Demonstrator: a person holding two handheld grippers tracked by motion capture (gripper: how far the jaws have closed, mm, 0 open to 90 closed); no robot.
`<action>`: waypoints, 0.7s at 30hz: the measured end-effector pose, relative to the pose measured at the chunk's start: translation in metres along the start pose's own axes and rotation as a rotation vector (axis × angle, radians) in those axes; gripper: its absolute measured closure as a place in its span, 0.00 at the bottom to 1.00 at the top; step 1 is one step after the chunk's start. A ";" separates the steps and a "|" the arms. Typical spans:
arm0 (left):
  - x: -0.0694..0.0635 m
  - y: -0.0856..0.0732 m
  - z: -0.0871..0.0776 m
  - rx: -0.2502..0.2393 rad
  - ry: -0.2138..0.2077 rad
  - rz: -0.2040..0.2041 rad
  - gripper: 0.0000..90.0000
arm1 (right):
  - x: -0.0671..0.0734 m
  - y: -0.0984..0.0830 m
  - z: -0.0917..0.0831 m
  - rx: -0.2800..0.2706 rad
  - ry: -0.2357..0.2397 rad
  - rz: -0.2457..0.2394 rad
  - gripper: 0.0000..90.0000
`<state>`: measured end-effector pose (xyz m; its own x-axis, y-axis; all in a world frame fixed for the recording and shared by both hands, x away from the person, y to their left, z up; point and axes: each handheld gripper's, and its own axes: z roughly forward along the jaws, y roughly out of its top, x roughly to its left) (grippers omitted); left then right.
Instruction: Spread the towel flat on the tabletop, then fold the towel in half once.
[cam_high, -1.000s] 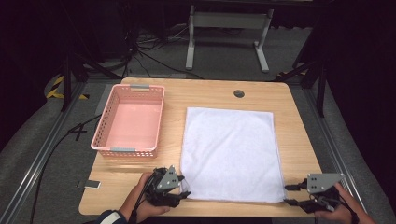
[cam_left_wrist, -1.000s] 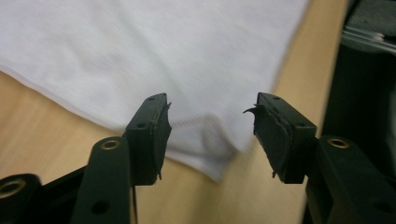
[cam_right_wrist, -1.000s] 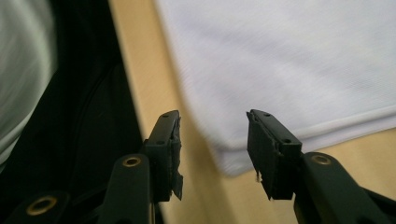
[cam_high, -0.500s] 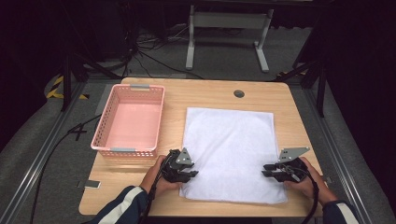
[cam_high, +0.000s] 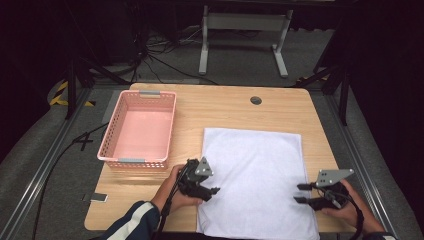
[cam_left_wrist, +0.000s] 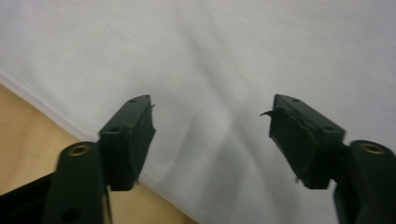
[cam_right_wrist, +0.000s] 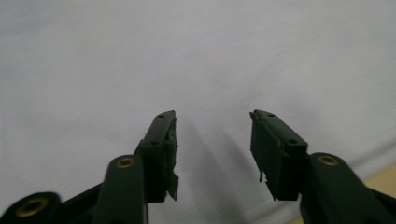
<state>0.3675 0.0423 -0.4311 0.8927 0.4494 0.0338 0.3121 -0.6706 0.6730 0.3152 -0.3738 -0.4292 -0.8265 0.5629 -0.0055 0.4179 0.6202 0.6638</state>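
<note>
left gripper at towel's seven o'clock edge, jaws just reopened, gaping, nothing pinched. right gripper at four o'clock, likewise reopened, empty.

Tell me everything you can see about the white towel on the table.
The towel is white, soft-looking cloth, rectangular, spread flat on the right half of the wooden table with only faint creases, its near edge at the table's front. The left gripper hovers open over its left edge, the right gripper open over its right edge; neither grips it.
</note>
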 end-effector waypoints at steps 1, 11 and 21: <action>0.009 0.006 0.005 0.001 0.010 -0.028 0.31 | -0.010 0.007 0.001 -0.002 -0.057 0.038 0.54; 0.081 0.031 0.053 0.021 0.237 -0.199 0.26 | -0.101 0.040 0.029 -0.027 -0.321 0.244 0.50; 0.117 0.032 0.076 0.006 0.272 -0.360 0.27 | -0.142 0.043 0.050 -0.029 -0.378 0.367 0.49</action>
<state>0.5065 0.0290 -0.4615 0.6092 0.7930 -0.0083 0.5899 -0.4461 0.6731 0.4697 -0.3995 -0.4372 -0.4314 0.9015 -0.0348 0.6397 0.3328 0.6928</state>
